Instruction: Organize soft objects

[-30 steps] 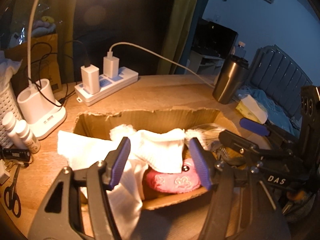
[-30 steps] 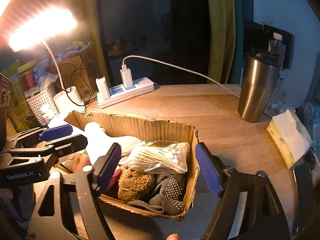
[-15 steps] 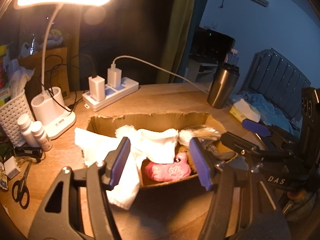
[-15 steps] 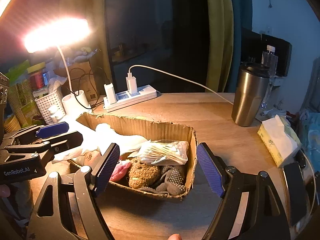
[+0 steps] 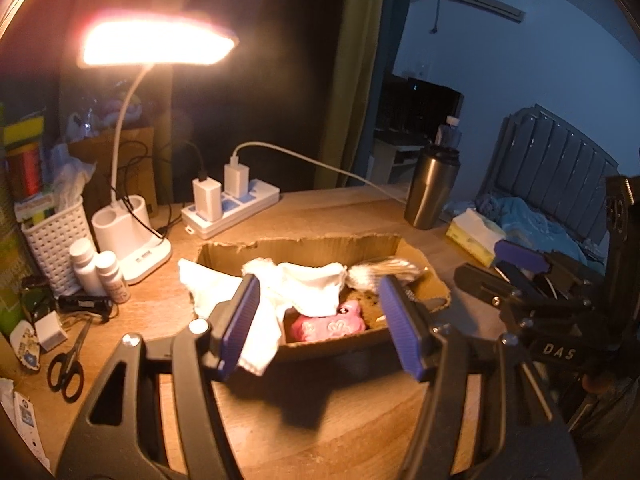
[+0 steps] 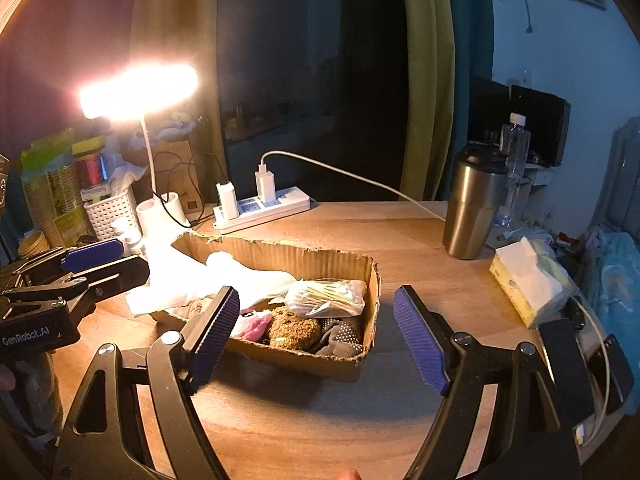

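Observation:
A shallow cardboard box [image 5: 304, 246] [image 6: 304, 258] sits on the wooden desk. It holds a white cloth [image 5: 308, 288] [image 6: 180, 276] that drapes over its left rim, a pink plush [image 5: 328, 326] [image 6: 252, 326], a brown plush [image 6: 292, 330], dark dotted socks [image 6: 340, 336] and a bag of cotton swabs [image 6: 328, 298]. My left gripper [image 5: 320, 328] is open and empty, held back from the box's near wall. My right gripper [image 6: 316, 334] is open and empty, in front of the box's right half.
A lit desk lamp [image 5: 132, 236], a power strip with chargers [image 5: 232, 208] [image 6: 264, 206], a steel tumbler [image 5: 430, 188] [image 6: 472, 204] and a tissue pack [image 6: 528, 280] stand behind and right of the box. A white basket [image 5: 52, 248], bottles and scissors [image 5: 68, 364] lie left.
Both grippers have pulled back and up from the box, so it looks smaller and farther. Both stay open and empty. The box contents have not moved.

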Tool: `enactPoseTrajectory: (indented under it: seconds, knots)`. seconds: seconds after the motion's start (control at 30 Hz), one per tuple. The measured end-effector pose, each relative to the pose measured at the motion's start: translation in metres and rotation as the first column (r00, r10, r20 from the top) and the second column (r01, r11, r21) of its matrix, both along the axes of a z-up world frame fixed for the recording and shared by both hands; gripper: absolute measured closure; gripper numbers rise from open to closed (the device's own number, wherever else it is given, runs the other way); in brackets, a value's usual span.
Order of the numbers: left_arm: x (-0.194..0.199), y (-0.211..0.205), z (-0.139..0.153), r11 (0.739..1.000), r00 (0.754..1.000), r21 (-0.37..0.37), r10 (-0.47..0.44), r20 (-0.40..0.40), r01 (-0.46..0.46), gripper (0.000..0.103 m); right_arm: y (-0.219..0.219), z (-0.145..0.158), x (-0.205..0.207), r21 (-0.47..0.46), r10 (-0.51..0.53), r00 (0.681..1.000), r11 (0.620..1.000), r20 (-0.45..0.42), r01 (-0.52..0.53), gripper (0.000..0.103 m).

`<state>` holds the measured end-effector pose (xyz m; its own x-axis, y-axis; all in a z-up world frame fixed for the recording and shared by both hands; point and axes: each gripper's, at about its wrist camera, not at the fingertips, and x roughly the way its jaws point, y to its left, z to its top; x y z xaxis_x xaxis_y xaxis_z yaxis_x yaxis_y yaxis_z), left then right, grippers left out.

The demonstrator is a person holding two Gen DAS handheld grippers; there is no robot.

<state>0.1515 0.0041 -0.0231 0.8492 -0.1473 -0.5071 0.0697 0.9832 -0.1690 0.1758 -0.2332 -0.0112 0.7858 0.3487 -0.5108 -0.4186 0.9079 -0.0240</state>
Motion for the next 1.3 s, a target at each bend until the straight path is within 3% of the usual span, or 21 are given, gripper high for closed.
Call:
enactPoseTrajectory:
  seconds: [0.1,0.3,0.43,1.07,1.3]
  knots:
    - [-0.013,-0.001,0.007,1.000,1.000,0.008,0.000,0.030,-0.001,0.026,-0.003,0.006,-0.011,0.003,-0.004,1.000,1.000,0.019,0.004,0.021]
    - [-0.038,-0.003,0.020,1.000,0.997,0.020,0.010,0.071,-0.011,0.023,-0.011,0.016,-0.033,0.013,-0.018,0.999,1.000,0.044,0.018,0.021]
    - [-0.056,-0.002,0.028,0.999,0.994,0.027,0.025,0.107,-0.028,0.010,-0.015,0.023,-0.047,0.018,-0.023,0.998,1.000,0.065,0.022,0.021]
    - [-0.114,-0.021,0.074,0.997,0.955,0.069,-0.003,0.296,-0.018,0.001,-0.042,0.068,-0.107,0.091,-0.103,0.966,0.992,0.238,0.083,0.021]
    - [-0.124,-0.023,0.089,0.992,0.926,0.084,0.060,0.374,-0.098,0.001,-0.049,0.080,-0.117,0.112,-0.125,0.947,0.989,0.295,0.096,0.021]
